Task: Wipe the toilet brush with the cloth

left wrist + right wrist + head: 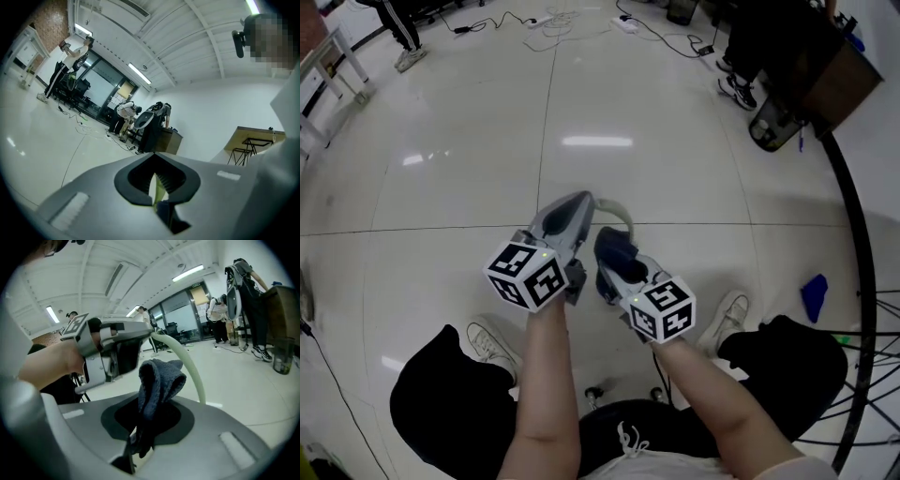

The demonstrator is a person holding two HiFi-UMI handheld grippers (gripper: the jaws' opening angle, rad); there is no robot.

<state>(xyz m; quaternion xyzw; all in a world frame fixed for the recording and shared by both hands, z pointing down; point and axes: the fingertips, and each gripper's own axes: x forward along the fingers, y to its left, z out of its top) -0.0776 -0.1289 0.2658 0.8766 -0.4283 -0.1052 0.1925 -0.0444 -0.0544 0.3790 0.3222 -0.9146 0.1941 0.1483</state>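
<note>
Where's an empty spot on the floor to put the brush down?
The glossy white tiled floor is bare straight ahead, between the tangled cables far off and the person's white shoes. The right side is crowded: dark waste bin, small blue object.

No legible txt, labels or nos. in any view.

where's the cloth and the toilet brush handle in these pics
dark blue knitted cloth (159, 377), right gripper view, on its folded upper part
pale green curved toilet brush handle (192, 367), right gripper view, on the middle of its curve
</note>
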